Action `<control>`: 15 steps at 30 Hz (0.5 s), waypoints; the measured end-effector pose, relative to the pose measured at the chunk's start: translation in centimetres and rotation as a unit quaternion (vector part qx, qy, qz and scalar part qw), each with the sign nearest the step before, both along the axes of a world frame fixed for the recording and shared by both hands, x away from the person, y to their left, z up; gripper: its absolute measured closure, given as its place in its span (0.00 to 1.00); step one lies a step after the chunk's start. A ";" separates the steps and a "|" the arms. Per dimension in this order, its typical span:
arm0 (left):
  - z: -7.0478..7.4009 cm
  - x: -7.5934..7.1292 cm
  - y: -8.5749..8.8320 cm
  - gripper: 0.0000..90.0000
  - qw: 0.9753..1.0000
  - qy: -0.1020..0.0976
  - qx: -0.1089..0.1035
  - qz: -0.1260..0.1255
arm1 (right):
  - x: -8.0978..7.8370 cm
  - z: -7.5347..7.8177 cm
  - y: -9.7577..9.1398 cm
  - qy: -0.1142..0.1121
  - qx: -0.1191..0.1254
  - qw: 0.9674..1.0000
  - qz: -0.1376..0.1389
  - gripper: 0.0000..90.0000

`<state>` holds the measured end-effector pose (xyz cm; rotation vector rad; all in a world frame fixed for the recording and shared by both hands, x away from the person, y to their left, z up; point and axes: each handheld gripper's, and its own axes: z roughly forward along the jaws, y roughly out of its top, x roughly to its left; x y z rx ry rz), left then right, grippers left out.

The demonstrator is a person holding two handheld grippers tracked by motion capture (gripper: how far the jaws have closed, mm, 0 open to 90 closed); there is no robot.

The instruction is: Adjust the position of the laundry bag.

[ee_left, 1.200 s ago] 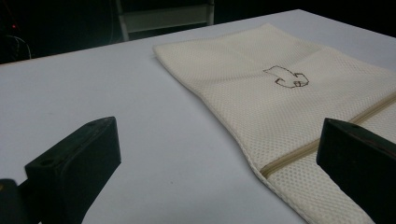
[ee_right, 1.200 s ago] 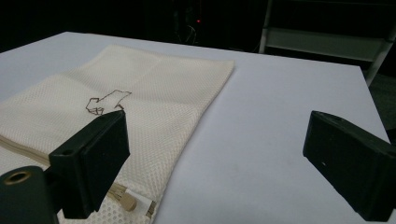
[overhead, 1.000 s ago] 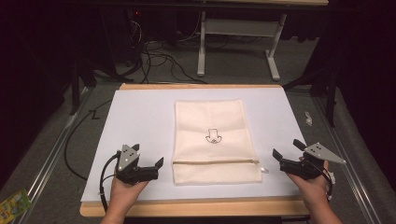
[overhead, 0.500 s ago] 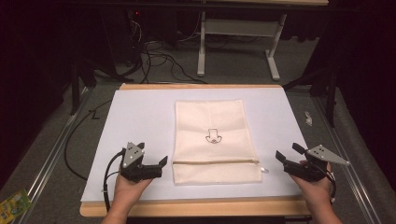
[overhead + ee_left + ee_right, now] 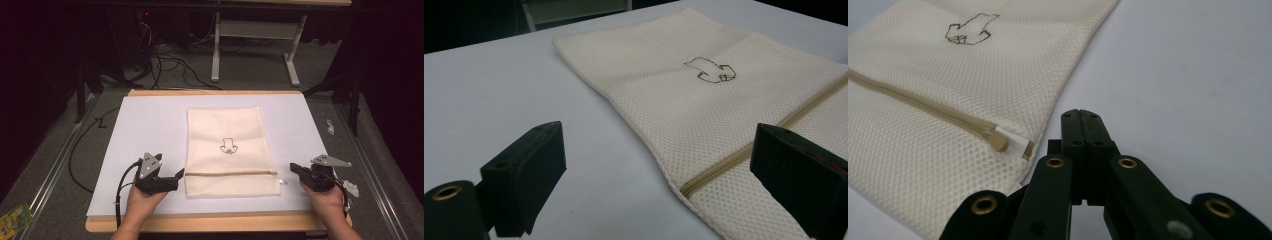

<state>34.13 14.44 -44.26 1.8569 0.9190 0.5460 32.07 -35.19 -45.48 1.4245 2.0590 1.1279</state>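
While the high view sets a cream mesh bag flat at the middle of the white worktop, it hides details the gripper views give. Near its left edge the left gripper rests with jaws spread wide, one over the bag's corner by the zipper in the left gripper view. At the right, the right gripper lies just beside the bag; the right gripper view shows its jaws pressed together, empty, near the tan zipper pull
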 end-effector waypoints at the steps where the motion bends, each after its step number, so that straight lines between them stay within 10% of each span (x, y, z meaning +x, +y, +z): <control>1: 0.0 -0.1 -0.1 0.11 1.000 0.001 0.000 -0.007 | 0.0 -0.1 0.3 0.002 0.001 1.000 0.003 1.00; 15: -0.1 -0.2 -0.7 0.13 1.000 -0.005 0.008 -0.013 | 1.2 -1.6 2.9 0.038 -0.027 0.998 0.036 1.00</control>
